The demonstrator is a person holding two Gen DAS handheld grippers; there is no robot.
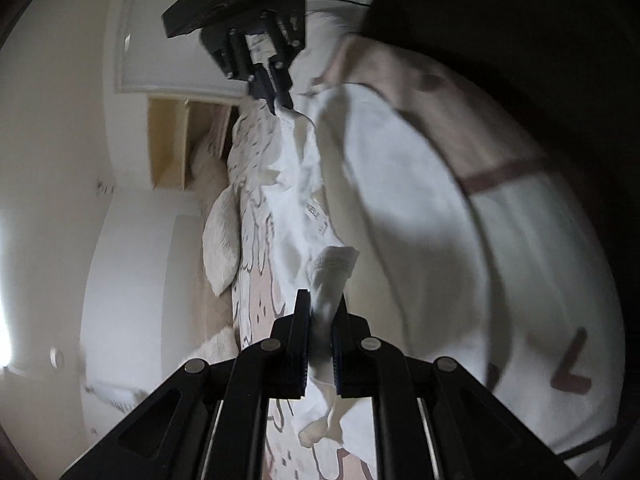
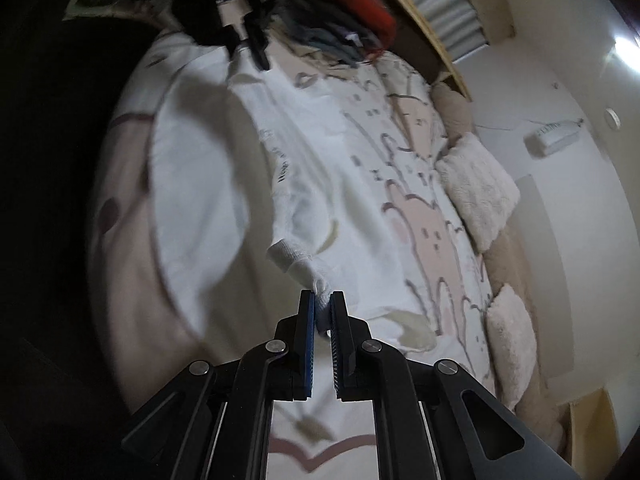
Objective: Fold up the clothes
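L gripper (image 1: 323, 308), at 6 o'clock in the left wrist view, is clamped on a ribbed cuff of a white garment (image 1: 296, 200); fabric is bunched between the pads and a tail hangs below them. The garment is held stretched in the air above a bed w/ a cartoon-print cover (image 2: 420, 208), running from that cuff up to 12 o'clock, where the R gripper (image 1: 280, 104) is seen pinching its far end. In the right wrist view the R gripper (image 2: 323, 304) sits at 6 o'clock, pads closed on a second ribbed cuff; the L one shows blurred at 11 o'clock. Fluffy cushions (image 2: 476, 188) lie at 3 o'clock, a pile of dark and red clothes (image 2: 344, 16) at 12.

Judged: a spread-or-lay step is in hand. To do it well, both grips should be kept firm, tension kept even so the cloth isn't twisted, and the garment lowered flat onto bare cover, clear of cushions & pile. Motion blur is heavy, so the exact garment type can't be told.
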